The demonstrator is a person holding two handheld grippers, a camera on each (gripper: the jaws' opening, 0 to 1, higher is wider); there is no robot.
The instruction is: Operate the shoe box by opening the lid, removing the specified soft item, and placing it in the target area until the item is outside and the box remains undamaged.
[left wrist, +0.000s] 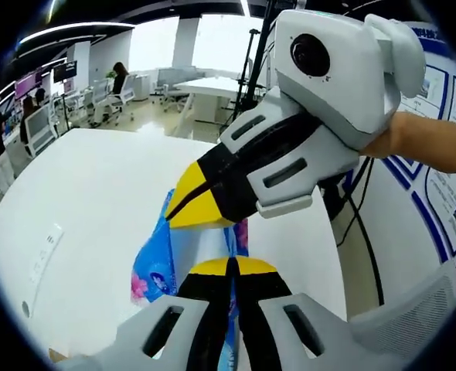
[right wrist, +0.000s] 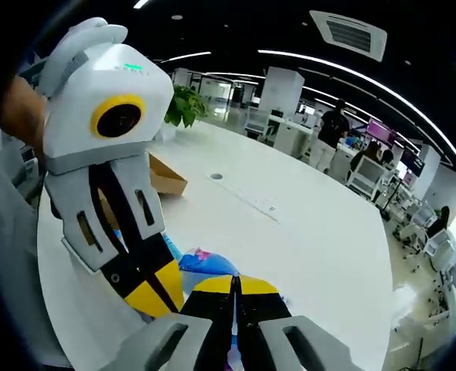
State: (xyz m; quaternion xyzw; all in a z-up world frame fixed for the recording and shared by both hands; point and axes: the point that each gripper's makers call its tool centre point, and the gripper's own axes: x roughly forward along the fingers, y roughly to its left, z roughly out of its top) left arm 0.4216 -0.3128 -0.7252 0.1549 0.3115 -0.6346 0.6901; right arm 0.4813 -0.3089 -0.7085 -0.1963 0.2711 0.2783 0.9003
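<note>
A soft blue item (left wrist: 152, 270) with pink flowers hangs over the white table (left wrist: 96, 201), stretched between both grippers. In the left gripper view my left gripper (left wrist: 232, 267) is shut on it, the fabric running between the yellow-tipped jaws. My right gripper (left wrist: 185, 212) comes in from the upper right, its jaws shut on the item's upper edge. In the right gripper view my right gripper (right wrist: 234, 283) is shut, with the blue fabric (right wrist: 205, 261) just beyond its tips and the left gripper (right wrist: 152, 295) close on the left. The brown cardboard box (right wrist: 165, 178) sits on the table behind the left gripper.
A flush socket strip (right wrist: 251, 202) is set in the table (right wrist: 313, 232). A mesh chair (left wrist: 413, 309) and wall posters (left wrist: 444, 178) stand to the right in the left gripper view. Desks, chairs and people fill the far office; a plant (right wrist: 185, 104) stands past the table's far end.
</note>
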